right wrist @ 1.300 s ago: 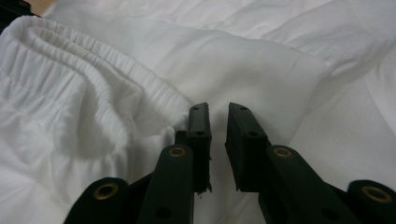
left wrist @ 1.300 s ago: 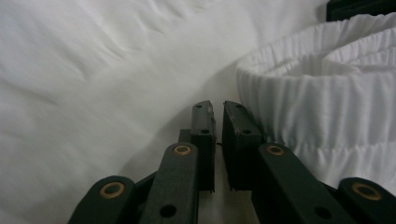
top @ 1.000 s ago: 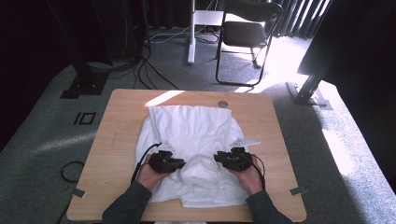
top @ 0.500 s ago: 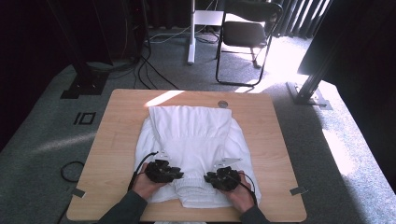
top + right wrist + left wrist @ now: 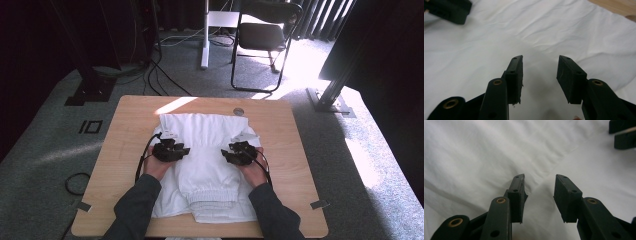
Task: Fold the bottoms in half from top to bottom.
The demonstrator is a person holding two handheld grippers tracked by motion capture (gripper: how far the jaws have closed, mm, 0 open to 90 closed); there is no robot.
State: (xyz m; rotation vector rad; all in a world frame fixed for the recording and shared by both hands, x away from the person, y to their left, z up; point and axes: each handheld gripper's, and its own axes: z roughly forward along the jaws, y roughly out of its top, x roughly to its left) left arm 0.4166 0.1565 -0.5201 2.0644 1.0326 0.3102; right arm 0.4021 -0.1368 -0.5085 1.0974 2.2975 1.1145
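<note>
The white garment (image 5: 207, 160) lies folded at the centre of the frame on the table (image 5: 125, 130). It's soft, light and limp, so pinch a doubled edge, not one layer. Your left gripper (image 5: 175, 150) and right gripper (image 5: 235, 152) have just been opening, with nothing between the jaws.

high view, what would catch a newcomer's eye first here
The white garment, folded and spread over the middle of the wooden table, stands out most. On it rest the left gripper and the right gripper, facing each other across the cloth; their fingers have just been opening, with nothing between them. Behind the table, a dark folding chair stands in a bright patch of sunlight on the floor.
</note>
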